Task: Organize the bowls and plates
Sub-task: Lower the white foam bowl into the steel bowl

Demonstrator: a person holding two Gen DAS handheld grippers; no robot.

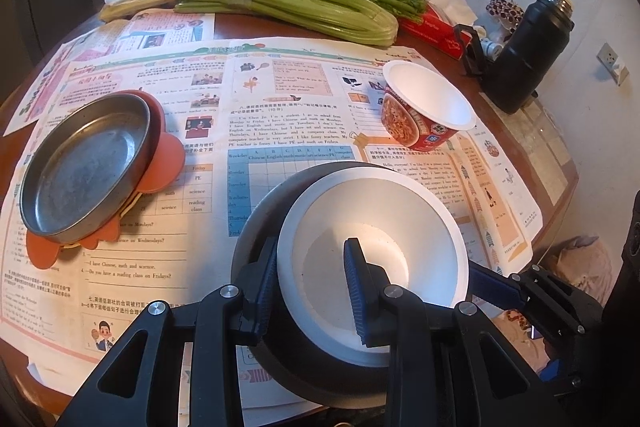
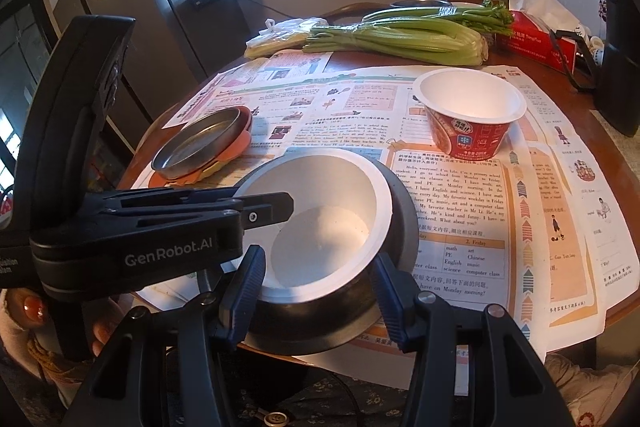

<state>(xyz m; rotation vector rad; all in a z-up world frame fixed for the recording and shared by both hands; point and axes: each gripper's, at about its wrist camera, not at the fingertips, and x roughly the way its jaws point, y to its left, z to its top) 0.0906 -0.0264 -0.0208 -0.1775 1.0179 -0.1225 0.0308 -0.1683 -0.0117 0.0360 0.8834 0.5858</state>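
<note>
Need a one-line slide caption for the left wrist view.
Left gripper pinches the rim of a white foam bowl nested in a dark metal bowl, on a newspaper-covered round wooden table.

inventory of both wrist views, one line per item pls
white bowl: 1, white, nested in metal bowl, near edge
metal bowl: 1, dark steel, under white bowl
metal plate: 1, steel, on orange mat, left
orange mat: 1, orange, under plate
noodle cup: 1, red and white, empty, right
celery: 2 bundles, green, far side
tissue box: 1, red, far right
flask: 1, black, right
left gripper: shut on white bowl's rim
right gripper: shut on metal bowl
</note>
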